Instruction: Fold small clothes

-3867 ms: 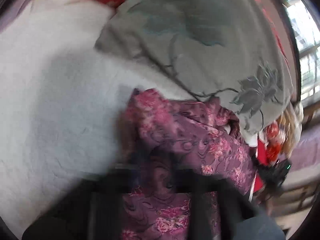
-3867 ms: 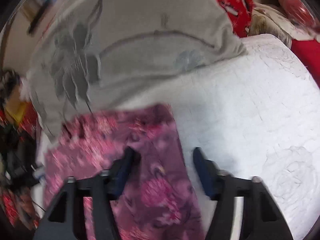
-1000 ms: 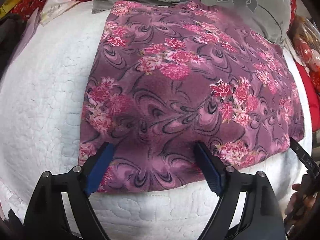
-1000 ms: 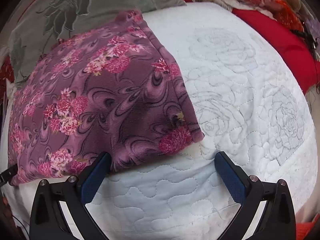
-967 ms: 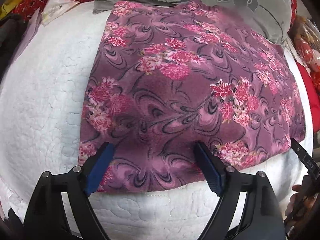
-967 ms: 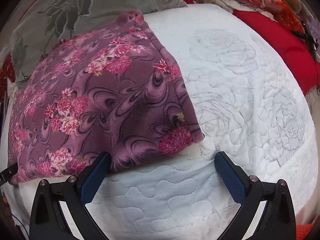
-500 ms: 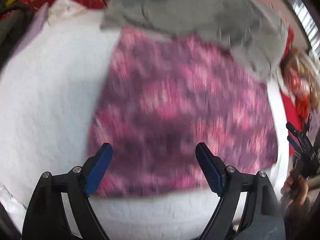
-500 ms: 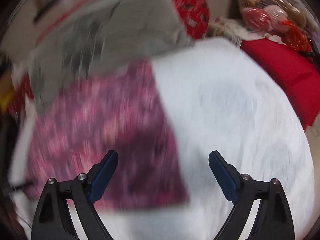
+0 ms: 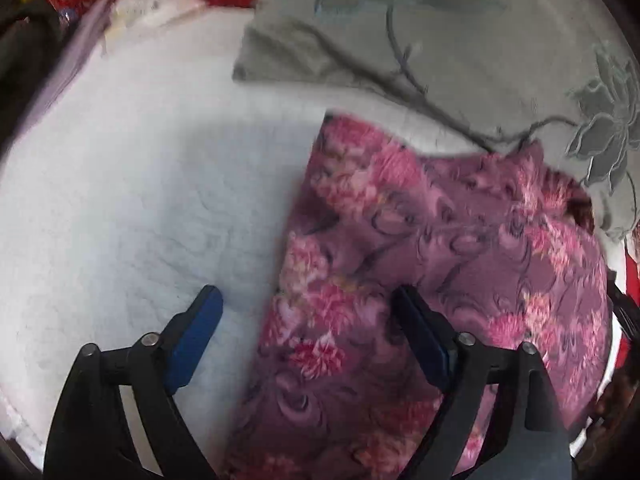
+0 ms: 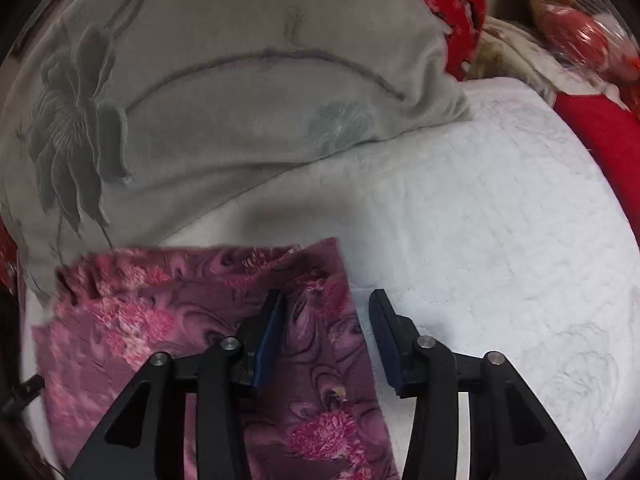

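Compared with a second ago, both grippers are being brought in lower and closer, and the flat floral garment (image 9: pixel 452 264) is now being seen a bit rumpled at its far edge, up against the grey flower-print pillow (image 9: pixel 460 36).

Over on the left, the left gripper (image 9: pixel 308 300) is being held wide apart, nothing pinched; the garment's left edge is being straddled, one blue pad over the white quilted bedspread (image 9: pixel 132 200), the other over the purple fabric. It's being angled down and forward, low over the bed.

On the right, the right gripper (image 10: pixel 326 306) is being held partly apart too, and the garment's right edge is sitting between the fingers, not clamped as far as can be told.

For a clean fold, probably both edges should be pinched at matching heights, only the intended layers being taken, and the fabric should be kept taut while being carried over so the rumple isn't being folded in.
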{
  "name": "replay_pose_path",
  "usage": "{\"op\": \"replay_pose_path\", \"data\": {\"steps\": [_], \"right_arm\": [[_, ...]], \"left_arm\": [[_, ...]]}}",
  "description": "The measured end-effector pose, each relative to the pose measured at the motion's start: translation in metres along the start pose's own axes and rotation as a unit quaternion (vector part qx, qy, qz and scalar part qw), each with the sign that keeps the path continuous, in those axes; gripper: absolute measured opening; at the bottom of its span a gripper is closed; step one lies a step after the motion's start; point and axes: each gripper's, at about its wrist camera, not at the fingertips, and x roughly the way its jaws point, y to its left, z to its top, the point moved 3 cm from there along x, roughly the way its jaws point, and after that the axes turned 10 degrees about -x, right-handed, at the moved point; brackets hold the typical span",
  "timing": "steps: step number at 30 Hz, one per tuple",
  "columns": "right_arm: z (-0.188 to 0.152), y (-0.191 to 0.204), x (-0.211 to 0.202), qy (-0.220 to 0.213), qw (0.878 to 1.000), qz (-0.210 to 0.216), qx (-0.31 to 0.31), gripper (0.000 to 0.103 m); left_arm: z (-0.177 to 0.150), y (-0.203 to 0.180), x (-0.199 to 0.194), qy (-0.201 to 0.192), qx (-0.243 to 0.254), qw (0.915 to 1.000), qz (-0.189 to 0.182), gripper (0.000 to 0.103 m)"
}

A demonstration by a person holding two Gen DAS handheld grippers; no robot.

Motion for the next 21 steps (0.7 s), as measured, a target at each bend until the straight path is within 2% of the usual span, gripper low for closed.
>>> {"op": "replay_pose_path", "data": {"steps": [2,5,7,9,10,11,14,16,17,18,20,21], "right_arm": [[-0.002,0.004,-0.016,-0.001,1.000,-0.016,-0.012,0.045],[-0.022,0.007,-0.059,-0.061,0.997,0.040,-0.006,0.049],[-0.044,0.009,-0.071,-0.071,0.995,0.072,-0.004,0.059],[-0.066,0.012,-0.063,-0.042,0.997,0.064,-0.020,0.063],[-0.080,0.015,-0.045,0.022,0.998,0.053,-0.038,0.062],[-0.085,0.015,-0.044,0.029,0.998,0.050,-0.038,0.061],[-0.090,0.018,-0.085,-0.028,0.998,0.058,-0.022,0.064],[-0.102,0.028,-0.106,-0.059,0.995,0.072,-0.041,0.064],[-0.109,0.033,-0.106,-0.054,0.995,0.063,-0.056,0.070],[-0.119,0.040,-0.099,-0.031,0.995,0.051,-0.077,0.077],[-0.136,0.053,-0.072,0.054,0.991,0.014,-0.121,0.080],[-0.137,0.060,-0.078,0.033,0.989,-0.014,-0.141,0.079]], "left_arm": [[-0.004,-0.002,-0.010,0.001,0.008,0.9999,-0.008,0.087],[-0.028,0.009,-0.044,-0.028,0.002,0.9983,-0.052,0.087],[-0.044,0.016,-0.051,-0.034,-0.004,0.9980,-0.053,0.087],[-0.060,0.019,-0.043,-0.007,0.001,0.9993,-0.036,0.087],[-0.065,0.022,-0.040,0.008,0.006,0.9996,-0.027,0.087],[-0.069,0.027,-0.045,0.008,0.000,0.9995,-0.029,0.087],[-0.079,0.048,-0.068,-0.006,-0.030,0.9981,-0.054,0.087],[-0.093,0.058,-0.067,0.006,-0.042,0.9979,-0.050,0.087],[-0.102,0.060,-0.058,0.027,-0.035,0.9983,-0.038,0.087],[-0.106,0.060,-0.052,0.039,-0.025,0.9986,-0.027,0.087],[-0.111,0.055,-0.053,0.019,0.023,0.9995,-0.006,0.087],[-0.112,0.055,-0.056,0.018,0.031,0.9994,-0.002,0.087]]}}
